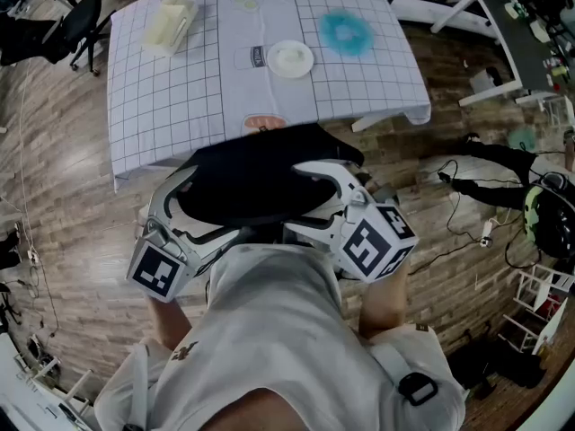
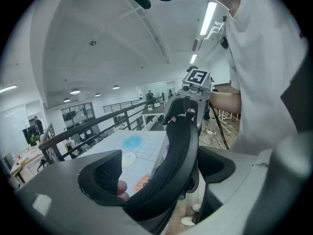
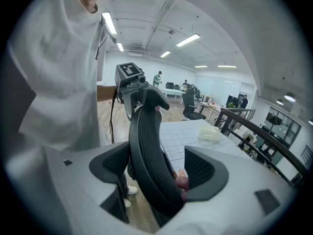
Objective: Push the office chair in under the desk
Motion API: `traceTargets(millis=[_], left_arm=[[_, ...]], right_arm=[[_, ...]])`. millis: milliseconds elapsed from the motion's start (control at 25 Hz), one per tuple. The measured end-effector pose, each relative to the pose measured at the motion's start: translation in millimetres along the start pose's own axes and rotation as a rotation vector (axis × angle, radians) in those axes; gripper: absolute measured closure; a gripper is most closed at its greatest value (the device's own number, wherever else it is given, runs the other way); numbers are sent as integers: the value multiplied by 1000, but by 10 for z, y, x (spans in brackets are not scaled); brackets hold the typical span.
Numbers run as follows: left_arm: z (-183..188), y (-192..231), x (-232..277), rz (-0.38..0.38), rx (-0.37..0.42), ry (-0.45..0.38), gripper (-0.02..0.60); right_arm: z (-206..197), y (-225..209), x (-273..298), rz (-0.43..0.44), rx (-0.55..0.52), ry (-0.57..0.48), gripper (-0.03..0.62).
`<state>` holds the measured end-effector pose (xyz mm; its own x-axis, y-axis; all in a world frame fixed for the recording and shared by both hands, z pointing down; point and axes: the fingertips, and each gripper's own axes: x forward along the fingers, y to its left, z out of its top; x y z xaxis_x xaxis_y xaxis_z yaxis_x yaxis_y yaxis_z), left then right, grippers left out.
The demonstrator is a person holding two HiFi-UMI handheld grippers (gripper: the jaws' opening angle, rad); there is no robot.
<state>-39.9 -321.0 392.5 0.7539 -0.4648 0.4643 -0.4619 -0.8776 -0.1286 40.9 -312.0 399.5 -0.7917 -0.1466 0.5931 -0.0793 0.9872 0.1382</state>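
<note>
Backrest of the office chair (image 1: 260, 182) is pinched by my left gripper (image 2: 161, 180) and right gripper (image 3: 156, 175) at the near edge of the desk (image 1: 180, 106), so I'd push both evenly, straight ahead, lest it swivel.

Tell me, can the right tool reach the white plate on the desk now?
Probably not: the right tool is clamped on the chair back, which stands between it and the white plate.

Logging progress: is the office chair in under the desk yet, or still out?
In or nearly in, it seems: the backrest meets the near edge of the desk. The seat is hidden beneath it.
</note>
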Motion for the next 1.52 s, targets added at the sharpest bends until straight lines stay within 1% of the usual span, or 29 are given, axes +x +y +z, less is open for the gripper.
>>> traceTargets(millis=[280,600,840,1040,1520], left_arm=[[-1,67,43,-11,17,-1,108],[5,97,72,-32,22,2,110],[-16,95,71,-53,25,-32,112],[38,138,90,-49,17,-15,112],[116,127,252,-18,5,-14,112]], right_arm=[[1,-72,17,-18,9,3,238],[-9,-109,13,-19,21,7,238],[3,-128,24,-14,25,6,237],[7,-168,-1,-13,21,-5,237],[-111,-268,-106,11,0,-6,237]])
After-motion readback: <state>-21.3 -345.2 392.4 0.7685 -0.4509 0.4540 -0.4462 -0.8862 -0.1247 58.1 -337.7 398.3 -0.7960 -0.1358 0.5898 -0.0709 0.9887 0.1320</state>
